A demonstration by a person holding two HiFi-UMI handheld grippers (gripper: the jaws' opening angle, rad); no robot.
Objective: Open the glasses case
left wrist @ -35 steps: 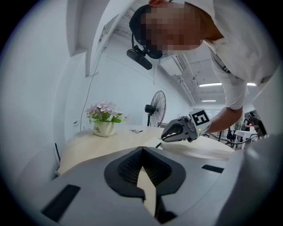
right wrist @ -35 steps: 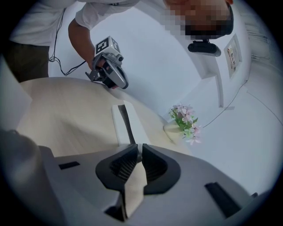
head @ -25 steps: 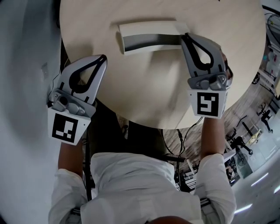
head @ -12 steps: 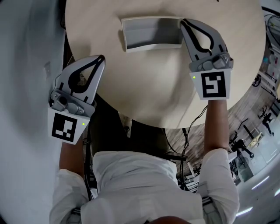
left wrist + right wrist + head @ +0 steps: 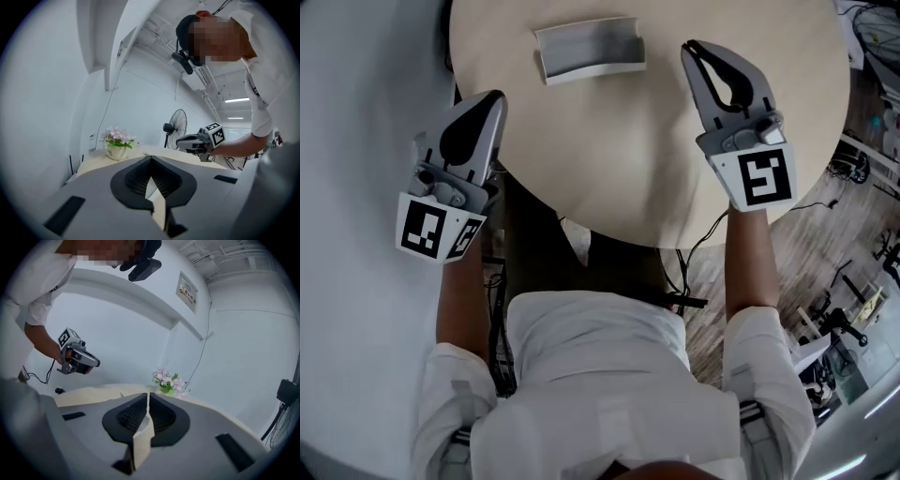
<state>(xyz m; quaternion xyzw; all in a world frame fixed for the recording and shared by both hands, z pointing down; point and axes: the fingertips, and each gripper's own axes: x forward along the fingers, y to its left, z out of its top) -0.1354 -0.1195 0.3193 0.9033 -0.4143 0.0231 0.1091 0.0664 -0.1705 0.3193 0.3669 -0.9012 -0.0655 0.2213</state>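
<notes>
The glasses case (image 5: pixel 589 52) lies open on the far part of the round table (image 5: pixel 609 187). The right gripper (image 5: pixel 689 47) is near it on the right, not touching, with its jaws pressed together on nothing. The left gripper (image 5: pixel 494 97) hangs over the table's left edge, also closed and empty. There is bare table between them. The writing on the flower pot (image 5: pixel 117 149) and the wall sign (image 5: pixel 188 290) is too small to read.

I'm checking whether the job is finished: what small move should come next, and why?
Probably none, beyond drawing both grippers back. The case already looks open on the table, its grey inside showing. The left gripper and right gripper are both shut, empty and apart from it.
</notes>
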